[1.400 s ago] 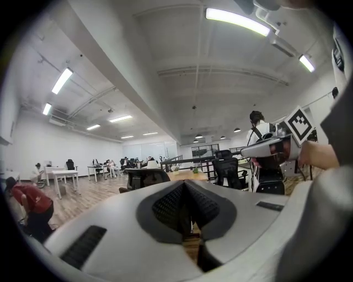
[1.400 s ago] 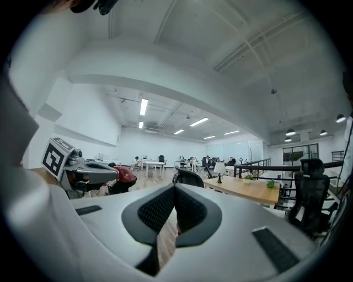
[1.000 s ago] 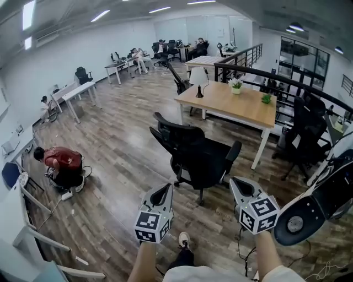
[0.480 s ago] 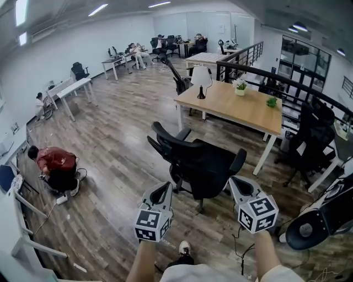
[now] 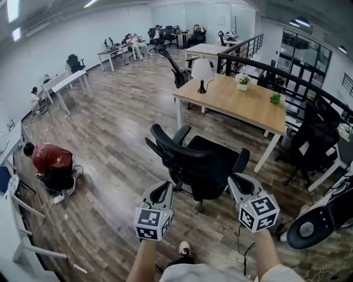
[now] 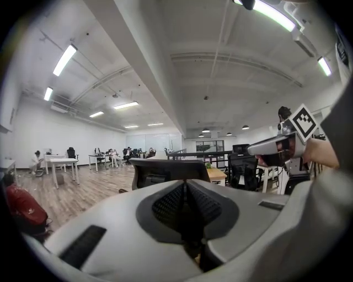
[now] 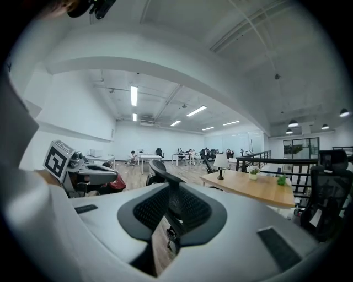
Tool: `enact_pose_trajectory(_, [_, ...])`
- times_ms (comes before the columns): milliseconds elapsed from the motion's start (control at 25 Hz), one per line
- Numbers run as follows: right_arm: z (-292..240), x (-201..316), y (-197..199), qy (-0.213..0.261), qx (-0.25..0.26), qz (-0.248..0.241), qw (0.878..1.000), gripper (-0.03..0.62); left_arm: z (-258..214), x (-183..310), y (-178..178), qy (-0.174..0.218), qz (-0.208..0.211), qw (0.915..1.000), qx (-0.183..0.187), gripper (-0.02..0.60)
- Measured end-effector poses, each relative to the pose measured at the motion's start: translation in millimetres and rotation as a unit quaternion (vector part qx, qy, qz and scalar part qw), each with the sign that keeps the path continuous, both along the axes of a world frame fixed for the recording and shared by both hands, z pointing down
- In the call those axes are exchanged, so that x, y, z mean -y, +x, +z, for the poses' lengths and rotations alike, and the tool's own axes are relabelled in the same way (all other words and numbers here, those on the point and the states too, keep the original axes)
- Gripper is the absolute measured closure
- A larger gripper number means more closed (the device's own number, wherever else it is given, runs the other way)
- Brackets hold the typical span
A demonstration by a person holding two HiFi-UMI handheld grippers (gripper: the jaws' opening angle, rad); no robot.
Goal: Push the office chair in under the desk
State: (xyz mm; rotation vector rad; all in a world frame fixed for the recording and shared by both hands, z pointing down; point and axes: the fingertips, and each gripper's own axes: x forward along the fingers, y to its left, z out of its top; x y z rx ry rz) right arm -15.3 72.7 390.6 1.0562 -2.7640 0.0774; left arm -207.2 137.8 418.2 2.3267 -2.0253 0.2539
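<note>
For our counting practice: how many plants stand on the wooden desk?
2. One plant in a white pot sits near the lamp; a smaller green plant sits toward the desk's right end. None appears hidden.

Wood floor [image 5: 116, 126] beneath office chair [image 5: 212, 165] and desk [image 5: 248, 104]

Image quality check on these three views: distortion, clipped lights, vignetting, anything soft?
Head view: heavy barrel distortion, the railing bows; ceiling lights are clipped white; the office chair reads crisp. Left gripper view: black vignette in the corners, light strip blown out. Right gripper view: same vignette, desk reasonably sharp, no obvious smear.
</note>
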Motion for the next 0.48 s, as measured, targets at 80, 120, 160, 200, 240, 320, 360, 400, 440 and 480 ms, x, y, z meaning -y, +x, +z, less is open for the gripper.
enact_pose_trajectory(80, [2, 9, -9, -0.003, -0.005, -0.006, 1.0, 0.489, 1, 11, -9, -0.002, -0.006, 1.0, -0.002, 0.534])
enact_pose_trajectory(120, [4, 13, -15, -0.004, -0.009, -0.008, 1.0, 0.471, 2, 16, -14, -0.003, -0.007, 1.0, -0.003, 0.532])
enact_pose_trajectory(160, [6, 17, -21, -0.005, -0.012, -0.01, 1.0, 0.449, 3, 21, -19, -0.004, -0.006, 1.0, -0.003, 0.514])
enact_pose_trajectory(200, [8, 21, -27, -0.006, -0.015, -0.012, 1.0, 0.431, 4, 26, -24, -0.006, -0.004, 1.0, -0.003, 0.473])
enact_pose_trajectory(240, [10, 26, -32, -0.007, -0.017, -0.012, 1.0, 0.419, 6, 31, -29, -0.008, -0.001, 1.0, -0.004, 0.443])
enact_pose_trajectory(320, [16, 36, -40, -0.01, -0.022, -0.011, 1.0, 0.419, 11, 42, -36, -0.013, 0.003, 0.9999, -0.005, 0.44])
enact_pose_trajectory(360, [19, 41, -43, -0.013, -0.026, -0.01, 1.0, 0.419, 13, 48, -39, -0.015, 0.005, 0.9999, -0.004, 0.43])
enact_pose_trajectory(400, [22, 46, -47, -0.016, -0.029, -0.009, 0.999, 0.419, 16, 54, -42, -0.017, 0.007, 0.9998, -0.003, 0.412])
enact_pose_trajectory(440, [24, 51, -50, -0.018, -0.032, -0.008, 0.999, 0.418, 18, 59, -45, -0.02, 0.009, 0.9998, -0.003, 0.394])
enact_pose_trajectory(480, [26, 55, -54, -0.02, -0.036, -0.007, 0.999, 0.418, 21, 64, -48, -0.022, 0.01, 0.9997, -0.002, 0.38])
